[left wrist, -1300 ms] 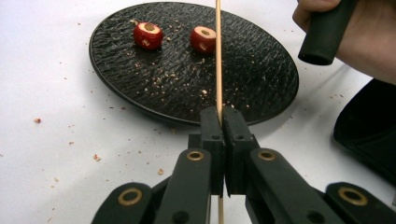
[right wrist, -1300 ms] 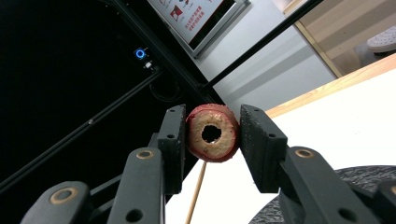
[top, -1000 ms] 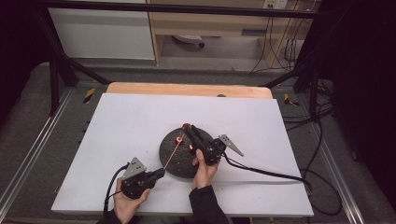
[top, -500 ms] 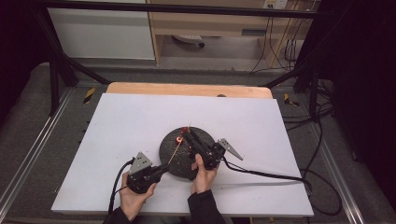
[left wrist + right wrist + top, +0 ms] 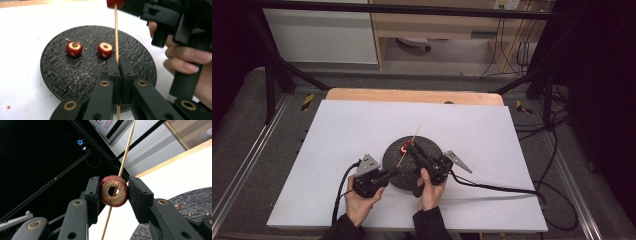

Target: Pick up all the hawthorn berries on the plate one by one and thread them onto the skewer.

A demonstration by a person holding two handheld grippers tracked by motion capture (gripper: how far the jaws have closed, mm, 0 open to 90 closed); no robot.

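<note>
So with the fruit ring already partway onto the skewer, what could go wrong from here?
1. The skewer is thin and the left tool clamps it only near its lower end; sideways push from the right tool could bend or snap it.
2. The fruit ring has a crumbly cut face and is squeezed by its sides, so it may split.
3. Two more cored fruits sit loose on the dark plate; a slip could knock them off.

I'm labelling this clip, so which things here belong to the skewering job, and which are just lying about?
In the job:
- wooden skewer, clamped in the left gripper
- cored red fruit, held by the right gripper, skewer through its hole
- two cored fruits waiting on the black plate

Lying about:
- crumbs on the white table
</note>
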